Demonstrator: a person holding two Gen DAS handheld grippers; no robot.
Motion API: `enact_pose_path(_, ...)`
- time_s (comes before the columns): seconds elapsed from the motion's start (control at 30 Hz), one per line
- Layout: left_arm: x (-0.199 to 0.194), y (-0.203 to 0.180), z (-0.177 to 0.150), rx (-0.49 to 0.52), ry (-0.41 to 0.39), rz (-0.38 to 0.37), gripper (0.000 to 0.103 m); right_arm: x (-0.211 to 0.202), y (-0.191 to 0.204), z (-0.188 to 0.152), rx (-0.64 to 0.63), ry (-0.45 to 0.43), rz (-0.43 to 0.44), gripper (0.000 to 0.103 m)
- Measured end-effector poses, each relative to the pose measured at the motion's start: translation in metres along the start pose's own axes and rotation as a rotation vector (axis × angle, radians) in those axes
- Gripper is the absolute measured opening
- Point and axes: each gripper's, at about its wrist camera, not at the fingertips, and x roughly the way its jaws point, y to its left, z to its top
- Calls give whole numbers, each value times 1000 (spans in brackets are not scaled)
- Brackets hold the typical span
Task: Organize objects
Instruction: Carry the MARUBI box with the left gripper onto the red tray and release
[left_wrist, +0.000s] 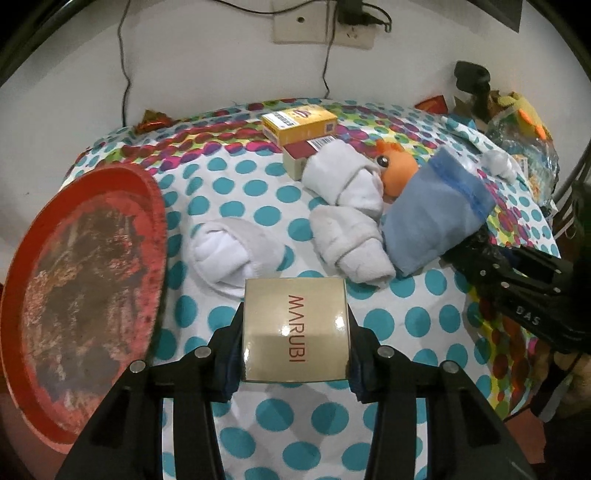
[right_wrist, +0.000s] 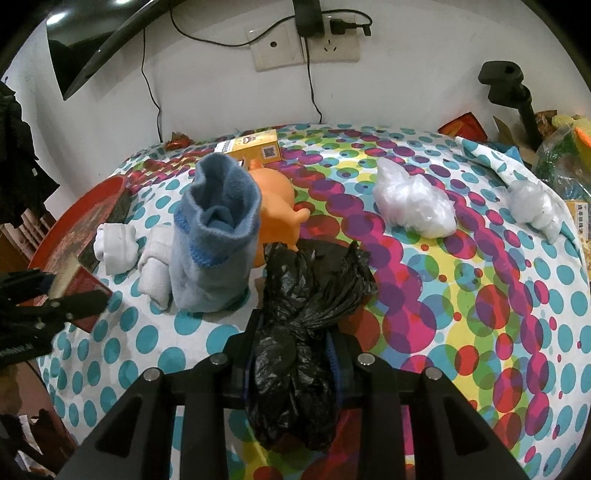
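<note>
- The left gripper (left_wrist: 295, 334) is clamping a gold box (left_wrist: 295, 328) printed "MARUBI" between its closed jaws, holding it above the dotted tablecloth (left_wrist: 258, 417) at the near edge.
- The red round tray (left_wrist: 74, 295) is sitting at the left, its worn surface carrying nothing that can be made out.
- The right gripper (right_wrist: 293, 354) is gripping a knotted black plastic bag (right_wrist: 306, 317), jaws pressed in on the bunched plastic.
- A blue sock (right_wrist: 212, 236) is standing open-mouthed just left of the bag; its inside is showing only folded fabric.
- An orange toy (right_wrist: 275, 201) is lying just behind the sock, touching it.
- White rolled socks (left_wrist: 343, 181) are lying near the middle, left of the blue sock.
- A yellow box (left_wrist: 299, 123) is resting at the far side, with a dark red box (left_wrist: 303, 158) just in front of it.
- Two clear plastic bundles (right_wrist: 413, 205) are lying to the right, apart from each other.
</note>
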Motion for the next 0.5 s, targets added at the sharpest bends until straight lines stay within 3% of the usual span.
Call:
enact_pose_path(0.23, -25, 22, -3, -28, -28, 34, 42, 1, 3, -2, -31, -35, -31, 31)
enact_pose_path(0.5, -47, 72, -6, -117, -52, 117, 42, 2, 3, -1, -27, -40, -29, 31)
